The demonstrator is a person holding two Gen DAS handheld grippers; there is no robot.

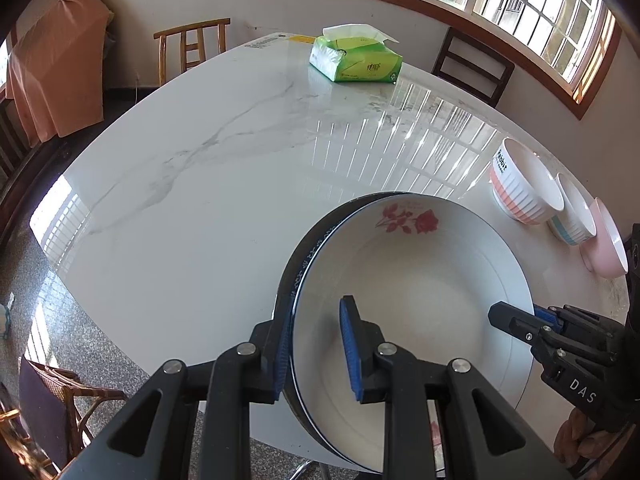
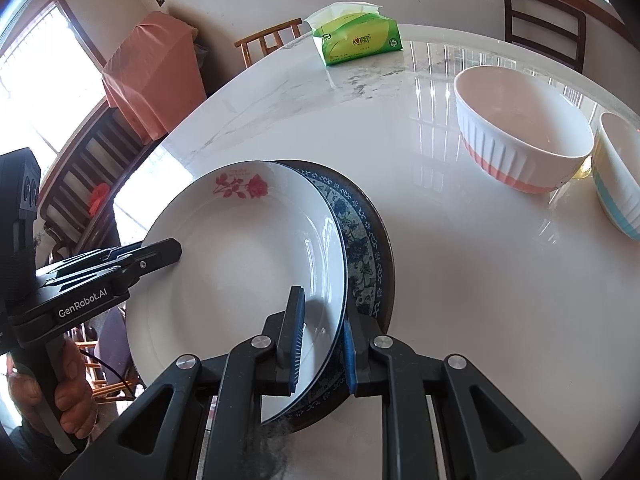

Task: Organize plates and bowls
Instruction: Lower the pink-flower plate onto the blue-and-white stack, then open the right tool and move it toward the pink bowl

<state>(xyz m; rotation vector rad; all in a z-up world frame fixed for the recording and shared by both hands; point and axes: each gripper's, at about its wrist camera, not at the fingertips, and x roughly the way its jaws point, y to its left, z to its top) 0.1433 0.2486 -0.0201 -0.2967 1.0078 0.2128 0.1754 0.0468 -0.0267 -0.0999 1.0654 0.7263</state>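
Nearest the cameras, two plates ride together: a white plate with a red rose [image 2: 240,264] sits on a blue-patterned plate [image 2: 360,240], the pair tilted and apparently lifted off the counter [image 1: 200,184]. The left claw [image 1: 316,352] pinches both rims at once on one side, one blue ribbed pad inside the white plate and the other under the dark rim. The right claw [image 2: 320,344] is pressed tight on the opposite side, its pads clamping the white rim and the patterned rim beneath. The likely trouble is slip: both plates look like glazed ceramic, smooth and glossy, and each claw holds only a narrow bite of thin, curved edge. If either hand tilts further or the two pull apart, I judge the upper plate could slide off the lower one, or the stack could twist out and chip on the hard top. The white plate is shallow and round with a thin dark line at its lip; the lower one is wider and flatter. The counter is polished white marble-look stone with grey veins, mirror-bright. Farther off stand a ribbed white bowl with a coral base [image 2: 520,136], a blue-striped bowl [image 2: 618,184] touching it and a pink bowl [image 1: 606,244], all deep and glossy. Farthest lies a soft green tissue pack [image 1: 354,60].
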